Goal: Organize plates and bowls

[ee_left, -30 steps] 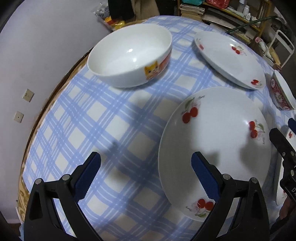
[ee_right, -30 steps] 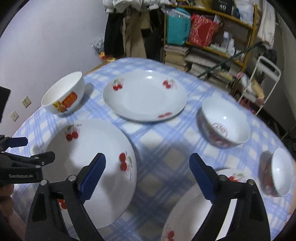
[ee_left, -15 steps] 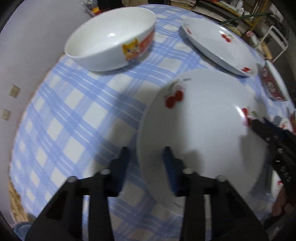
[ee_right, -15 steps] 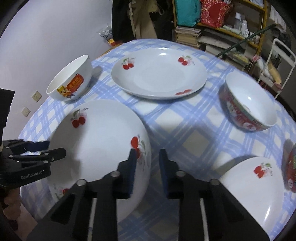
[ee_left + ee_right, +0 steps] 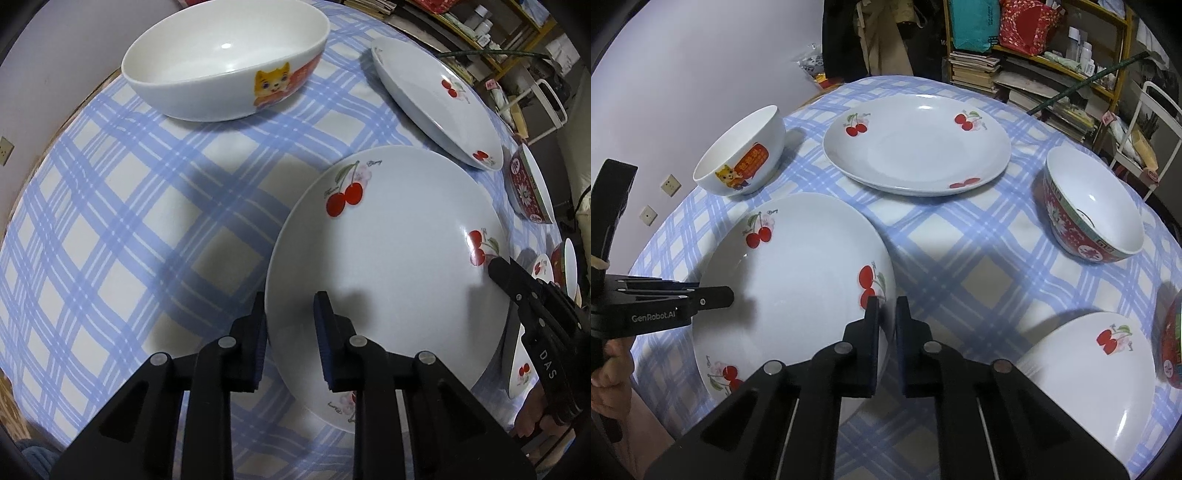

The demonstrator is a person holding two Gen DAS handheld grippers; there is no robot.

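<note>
A: Cluttered room, shelves of books and bags at the back, and a round table (image 5: 960, 236) under a blue checked cloth. Where is the plate they are working on?

B: The near plate (image 5: 798, 273), the one with cherries, lies between the 2 grippers. The left gripper (image 5: 290, 314) has its pads either side of the plate's left rim, and its jaws have just been closing. The right gripper (image 5: 886, 314) is drawn in tight on the opposite rim beside a cherry print.

A: So both have it?

B: I judge so: each is clamped on the rim. To lift well, I would raise both sides together and keep the plate level, since a glazed rim can slip from narrow pads. Then carry it onto the far plate (image 5: 916, 147) or the right plate (image 5: 1097, 362), centred before letting go.

A: And the bowls?

B: The cat bowl (image 5: 742, 158) and the red bowl (image 5: 1089, 214) stand well apart, clear of the lift.

A: Any writing?

B: "GenRobot.AI" on the left gripper's body, "DAS" on the right one. The script by the cherries and the orange label on the cat bowl are too small to read.
</note>
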